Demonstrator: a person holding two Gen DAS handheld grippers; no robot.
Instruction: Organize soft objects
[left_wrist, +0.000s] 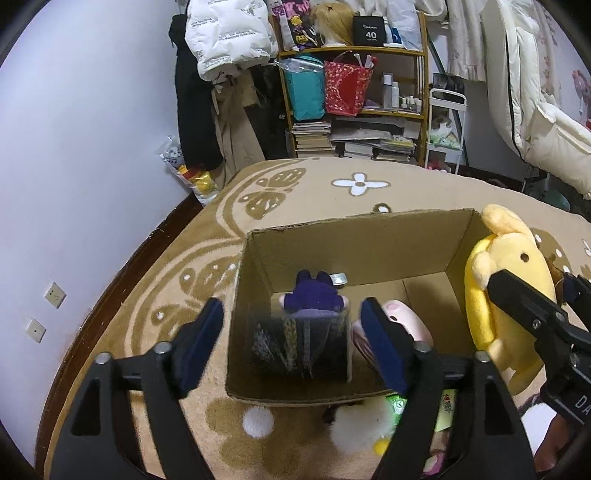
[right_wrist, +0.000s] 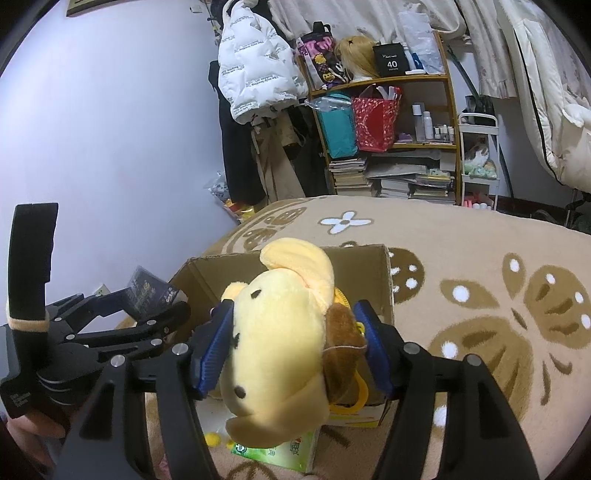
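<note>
An open cardboard box stands on the rug. Inside lie a purple plush and a pink plush. My left gripper is open above the box's near wall, with a dark patterned packet between its jaws; whether the pads touch it I cannot tell. My right gripper is shut on a yellow dog plush and holds it above the box. The plush shows at the box's right edge in the left wrist view.
A beige butterfly rug covers the floor. A white fluffy toy and a green packet lie in front of the box. A shelf with bags and books, hanging clothes and a wall stand behind.
</note>
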